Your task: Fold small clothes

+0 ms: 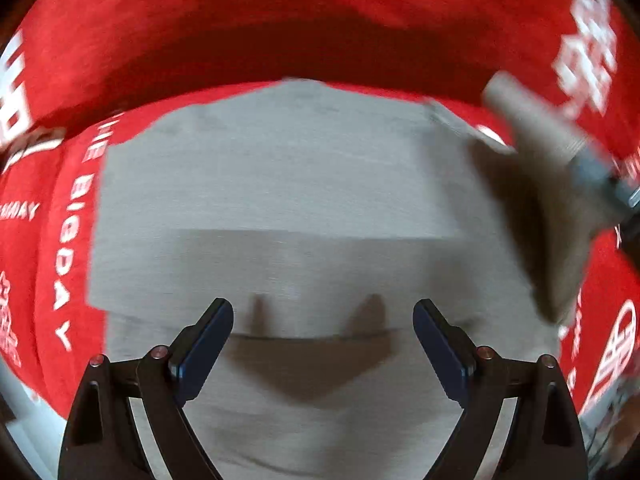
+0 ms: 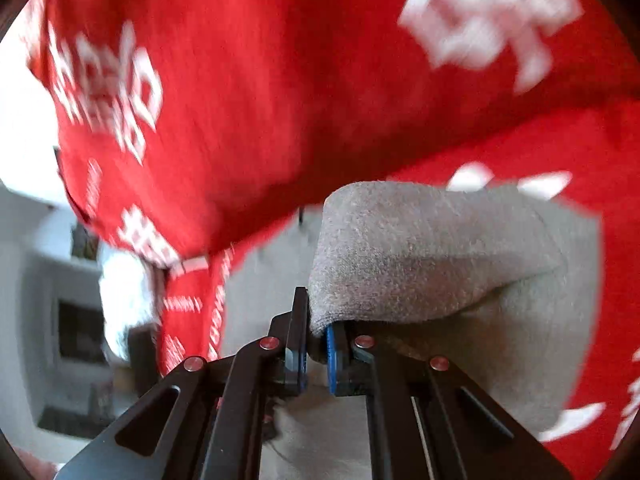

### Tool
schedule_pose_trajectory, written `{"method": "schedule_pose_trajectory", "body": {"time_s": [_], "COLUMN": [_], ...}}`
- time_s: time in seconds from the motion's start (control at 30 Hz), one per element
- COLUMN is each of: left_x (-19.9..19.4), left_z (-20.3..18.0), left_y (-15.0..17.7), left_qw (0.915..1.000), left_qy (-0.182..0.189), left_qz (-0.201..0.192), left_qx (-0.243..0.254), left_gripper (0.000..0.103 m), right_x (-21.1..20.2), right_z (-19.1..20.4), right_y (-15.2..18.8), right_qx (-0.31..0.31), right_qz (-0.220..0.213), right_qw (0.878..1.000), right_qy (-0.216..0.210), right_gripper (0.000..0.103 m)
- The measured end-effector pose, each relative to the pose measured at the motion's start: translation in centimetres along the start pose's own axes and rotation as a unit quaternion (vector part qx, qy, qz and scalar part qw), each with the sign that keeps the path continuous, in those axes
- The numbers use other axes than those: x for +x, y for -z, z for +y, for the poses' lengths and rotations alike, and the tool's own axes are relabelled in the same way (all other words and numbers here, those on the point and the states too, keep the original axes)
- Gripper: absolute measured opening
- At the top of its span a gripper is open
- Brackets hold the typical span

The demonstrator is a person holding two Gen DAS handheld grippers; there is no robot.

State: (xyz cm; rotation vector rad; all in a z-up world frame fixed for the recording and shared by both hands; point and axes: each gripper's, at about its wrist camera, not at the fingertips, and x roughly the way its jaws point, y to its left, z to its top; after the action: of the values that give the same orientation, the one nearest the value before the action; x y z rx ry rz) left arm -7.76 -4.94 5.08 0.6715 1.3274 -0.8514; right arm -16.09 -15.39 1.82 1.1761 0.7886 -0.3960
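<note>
A grey knit garment (image 1: 280, 184) lies partly folded on a red cloth with white lettering (image 1: 280, 20). My left gripper (image 1: 323, 332) is open and empty, hovering just above the garment's near part. My right gripper (image 2: 318, 320) is shut on a corner of the grey garment (image 2: 420, 256) and holds that corner lifted above the rest. In the left wrist view this lifted corner (image 1: 540, 140) and the right gripper's tip show blurred at the upper right.
The red cloth (image 2: 240, 100) covers the surface on all sides of the garment. In the right wrist view a room with pale furniture and a dark opening (image 2: 80, 332) shows at the lower left, beyond the cloth's edge.
</note>
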Motion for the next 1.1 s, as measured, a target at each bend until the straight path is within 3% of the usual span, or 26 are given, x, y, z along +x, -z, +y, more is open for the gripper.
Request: {"method": "schedule_pose_trajectory", "body": {"time_s": [0.13,0.2,0.27,0.3,0.4,0.43,0.47,0.53,0.6,0.67,0.8,0.9,1.0,1.1], "left_x": [0.7,0.1,0.2,0.5,0.9,1.1,1.1,1.7,1.5,1.2,1.7,2.4,3.4,4.0], "left_z": [4.2,7.3,8.5,8.1,7.7,8.2,8.6,9.4,10.2,11.1,13.3,14.1,14.1,13.4], "left_y": [-0.3,0.6,0.3,0.1,0.4,0.4,0.3,-0.5,-0.7,-0.9,-1.5,-1.6,-1.6,-1.6], "left_qw": [0.9995,0.9993,0.9992,0.9992,0.9984,0.9978,0.9965,0.9935,0.9884,0.9815,0.9632,0.9532,0.9463,0.9481], "left_qy": [-0.015,-0.017,-0.012,-0.006,0.02,0.032,0.052,0.084,0.121,0.159,0.233,0.263,0.286,0.285], "left_qz": [0.004,0.002,-0.003,-0.005,-0.011,-0.013,-0.016,-0.018,-0.024,-0.029,-0.023,-0.012,0.004,0.015], "left_qx": [-0.029,-0.033,-0.037,-0.04,-0.052,-0.057,-0.064,-0.075,-0.088,-0.102,-0.131,-0.148,-0.15,-0.14], "left_gripper": [0.092,0.092,0.092,0.092,0.092,0.092,0.092,0.092,0.092,0.092,0.092,0.092,0.092,0.092], "right_x": [5.4,4.5,2.6,1.7,0.1,-0.1,-0.1,0.4,1.3,2.9,6.0,9.4,10.7,8.9], "right_z": [-0.2,-1.2,-2.3,-2.9,-5.1,-5.9,-6.4,-5.7,-2.7,2.0,7.1,8.6,8.5,7.6], "right_y": [1.9,2.7,3.1,3.2,2.9,2.6,2.4,1.4,0.5,0.5,2.7,5.5,7.5,8.2], "right_qx": [0.011,0.044,0.1,0.121,0.193,0.221,0.234,0.212,0.143,0.033,-0.105,-0.154,-0.162,-0.131], "right_qz": [0.07,0.052,0.013,-0.01,-0.056,-0.068,-0.072,-0.074,-0.066,-0.039,0.033,0.096,0.131,0.128], "right_qw": [0.995,0.997,0.995,0.993,0.98,0.973,0.97,0.974,0.987,0.998,0.992,0.981,0.974,0.981], "right_qy": [0.067,0.042,0.009,0.006,0.009,0.007,0.009,0.022,0.032,0.043,0.054,0.074,0.094,0.069], "right_gripper": [0.014,0.022,0.075,0.081,0.079,0.07,0.042,0.008,0.008,0.008,0.008,0.009,0.016,0.043]}}
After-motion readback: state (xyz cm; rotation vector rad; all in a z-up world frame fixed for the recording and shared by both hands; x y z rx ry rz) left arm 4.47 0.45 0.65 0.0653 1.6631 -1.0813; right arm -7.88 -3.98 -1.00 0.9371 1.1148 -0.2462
